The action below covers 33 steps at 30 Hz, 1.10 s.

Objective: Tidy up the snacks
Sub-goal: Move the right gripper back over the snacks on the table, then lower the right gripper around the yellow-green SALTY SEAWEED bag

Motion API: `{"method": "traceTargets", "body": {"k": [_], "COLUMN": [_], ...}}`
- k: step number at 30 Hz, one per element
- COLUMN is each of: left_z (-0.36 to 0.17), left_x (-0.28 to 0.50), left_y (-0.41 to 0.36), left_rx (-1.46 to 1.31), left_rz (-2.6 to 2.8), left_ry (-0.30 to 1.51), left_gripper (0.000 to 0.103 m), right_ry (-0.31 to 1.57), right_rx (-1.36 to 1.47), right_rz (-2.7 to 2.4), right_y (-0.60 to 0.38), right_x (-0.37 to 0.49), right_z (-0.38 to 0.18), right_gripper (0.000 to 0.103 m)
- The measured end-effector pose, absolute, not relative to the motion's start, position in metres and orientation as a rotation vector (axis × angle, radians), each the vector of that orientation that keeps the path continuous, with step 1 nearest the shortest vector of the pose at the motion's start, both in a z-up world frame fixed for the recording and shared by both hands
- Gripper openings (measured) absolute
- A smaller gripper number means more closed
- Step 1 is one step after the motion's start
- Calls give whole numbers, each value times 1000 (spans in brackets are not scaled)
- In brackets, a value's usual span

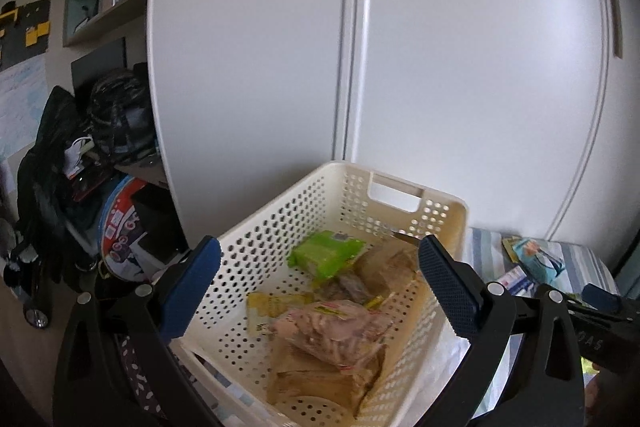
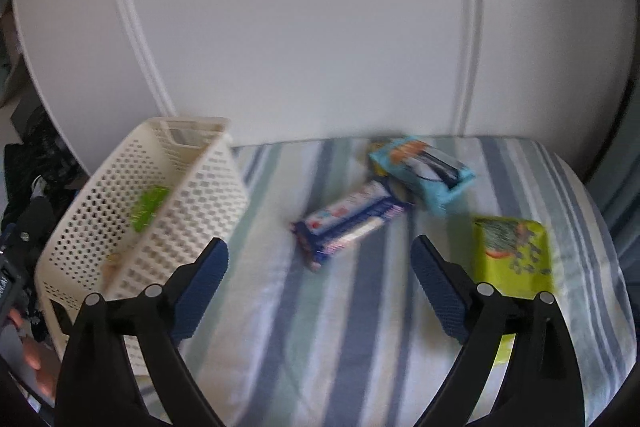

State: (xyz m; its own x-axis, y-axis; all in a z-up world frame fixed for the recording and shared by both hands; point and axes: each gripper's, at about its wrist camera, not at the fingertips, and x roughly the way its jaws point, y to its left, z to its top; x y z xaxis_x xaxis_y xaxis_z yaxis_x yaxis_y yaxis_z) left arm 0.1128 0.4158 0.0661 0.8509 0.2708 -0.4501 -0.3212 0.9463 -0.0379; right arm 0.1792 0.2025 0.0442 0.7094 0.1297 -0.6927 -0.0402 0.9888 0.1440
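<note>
- While both pairs of tongs stand wide and hold nothing, the left tongs (image 1: 320, 279) hang directly over the cream basket (image 1: 256, 259), and the right tongs (image 2: 320, 281) hover over the striped bedcover (image 2: 280, 347).
- Under and just beyond the left tongs, inside the basket, lie a pinkish packet (image 1: 332, 327), a yellow wrapper (image 1: 268, 307) and a green packet (image 1: 326, 253), piled loosely; I judge these are snacks already gathered.
- Just ahead of the right tongs, between their tips, a blue and white bar (image 2: 352, 223) lies flat on the cover, so it looks like the likely next pick.
- Beside the right fingertip rests a yellow-green packet (image 2: 512, 259), partly hidden behind that finger.
- Farther ahead, touching the bar's far end, sits a light blue packet (image 2: 424, 171).
- Left of the right tongs the basket stands at the bed's edge, near the loose snacks, probably to keep carries short.
- Beyond everything rise white wardrobe doors (image 1: 440, 67).
</note>
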Motion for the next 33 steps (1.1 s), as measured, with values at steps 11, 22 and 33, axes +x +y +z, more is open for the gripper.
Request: {"method": "traceTargets", "body": {"k": [11, 22, 33], "left_z": [67, 67, 66], "left_x": [112, 113, 114], "left_y": [401, 392, 392], "left_rx": [-95, -64, -60], "left_rz": [273, 252, 252], "left_ry": [459, 462, 466], "left_gripper": [100, 100, 100], "right_ry": [818, 925, 983], "right_rx": [174, 277, 291], "right_rz": [-71, -198, -189], "right_y": [126, 62, 56], "right_x": [173, 181, 201], "right_z": [29, 2, -12], "right_gripper": [96, 98, 98]}}
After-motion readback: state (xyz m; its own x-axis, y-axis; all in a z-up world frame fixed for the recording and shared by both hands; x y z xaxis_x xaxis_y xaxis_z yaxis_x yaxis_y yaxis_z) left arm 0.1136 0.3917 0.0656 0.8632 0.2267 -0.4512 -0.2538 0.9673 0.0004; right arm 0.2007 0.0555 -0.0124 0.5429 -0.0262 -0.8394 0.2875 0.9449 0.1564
